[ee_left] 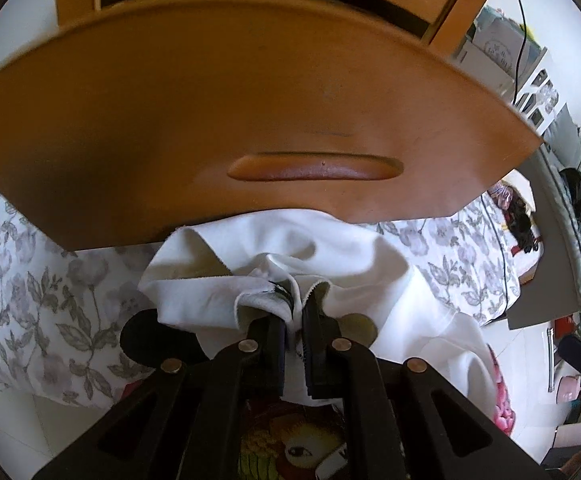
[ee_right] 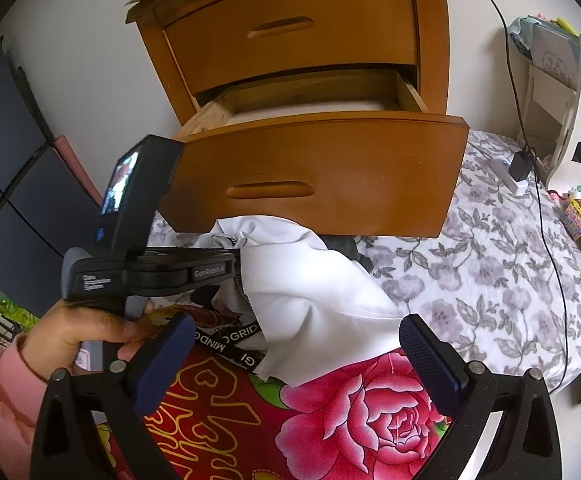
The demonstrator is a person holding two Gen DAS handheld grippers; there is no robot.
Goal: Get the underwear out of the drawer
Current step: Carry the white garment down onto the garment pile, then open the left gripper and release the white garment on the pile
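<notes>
Jaws of left gripper pinched tight on bunched white underwear, hanging low in front of the open drawer, clear of it, probably ready for setting down on the floral bedspread. Jaws of right gripper spread wide, empty, hovering over the red rose blanket. Black lanyard trailing under the cloth; charger cable well off to one side.

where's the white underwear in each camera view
Left wrist: white underwear lower centre, pinched in the left gripper, below the drawer front.
Right wrist: white underwear centre, draped over the bedding.
Shared landmark: open drawer's handle slot.
</notes>
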